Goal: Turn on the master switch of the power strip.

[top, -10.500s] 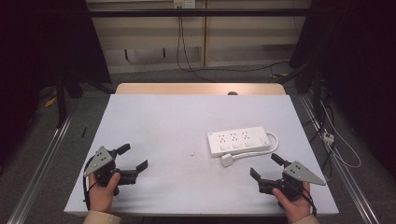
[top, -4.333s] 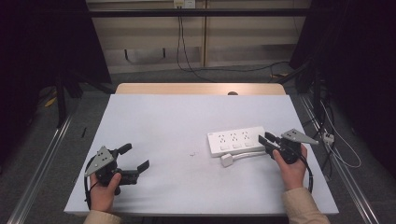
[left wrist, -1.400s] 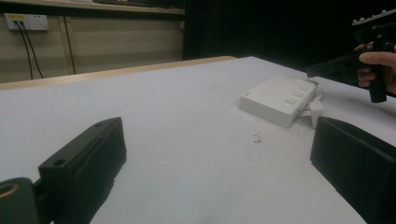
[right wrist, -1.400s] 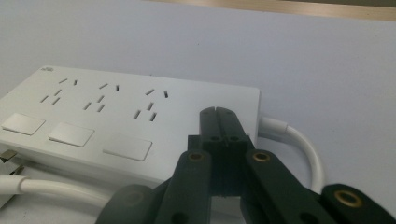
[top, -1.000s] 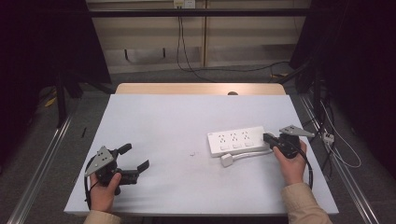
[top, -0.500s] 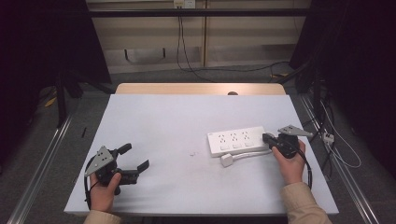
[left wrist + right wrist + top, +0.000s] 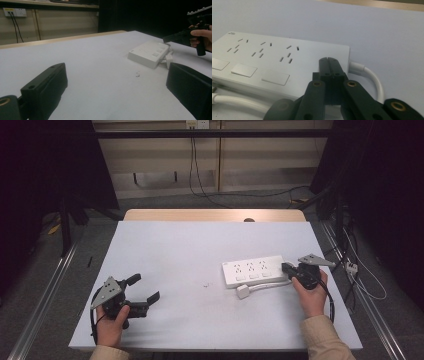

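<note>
The power strip (image 7: 254,271) lies flat on the right half of the white table (image 7: 200,245), sockets up, its white cable (image 7: 265,286) looped along the near edge and ending in a plug (image 7: 243,292) just beside the strip. The right gripper (image 7: 289,268) is at the strip's right end, where the cable leaves the body; in the right gripper view its jaws are pressed together with no gap and nothing between them, the tips resting on or just over the strip's top face (image 7: 287,57) near that end, though contact cannot be told for sure. The left gripper (image 7: 142,292) sits well apart at the near-left of the table, jaws spread wide and empty, held low over the surface. The step in hand looks like an approach to the strip's end, either to nudge it or to press one of the switches (image 7: 275,78) along its near edge. A grasp would call for the right jaws to part first and straddle the end or the cable; a push needs only steady forward pressure, with care that the light strip does not pivot away.
</note>
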Available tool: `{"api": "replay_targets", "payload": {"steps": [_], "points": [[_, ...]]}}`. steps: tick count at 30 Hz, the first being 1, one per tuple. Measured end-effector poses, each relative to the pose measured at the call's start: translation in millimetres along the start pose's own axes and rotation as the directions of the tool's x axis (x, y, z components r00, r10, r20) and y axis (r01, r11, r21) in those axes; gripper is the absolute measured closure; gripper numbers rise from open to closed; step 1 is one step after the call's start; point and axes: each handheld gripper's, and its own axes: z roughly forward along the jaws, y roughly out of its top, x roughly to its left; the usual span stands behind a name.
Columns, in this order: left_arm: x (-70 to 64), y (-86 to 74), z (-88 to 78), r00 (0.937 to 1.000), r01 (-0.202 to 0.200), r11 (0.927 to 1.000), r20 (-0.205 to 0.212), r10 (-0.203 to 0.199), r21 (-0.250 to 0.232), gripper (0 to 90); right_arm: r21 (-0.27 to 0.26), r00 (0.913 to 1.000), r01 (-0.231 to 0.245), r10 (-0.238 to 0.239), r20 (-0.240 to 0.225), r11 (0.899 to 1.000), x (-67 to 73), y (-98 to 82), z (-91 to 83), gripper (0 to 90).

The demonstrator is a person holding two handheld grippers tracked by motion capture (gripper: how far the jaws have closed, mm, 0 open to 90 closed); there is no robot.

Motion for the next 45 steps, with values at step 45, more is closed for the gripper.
{"api": "replay_targets", "payload": {"steps": [45], "points": [[0.0,0.0,-0.6,1.0000,-0.003,1.0000,0.002,0.003,-0.003,3.2,0.014,0.9993,0.035,-0.036,0.009,0.999,1.9,-0.9,2.3,90.0]]}}
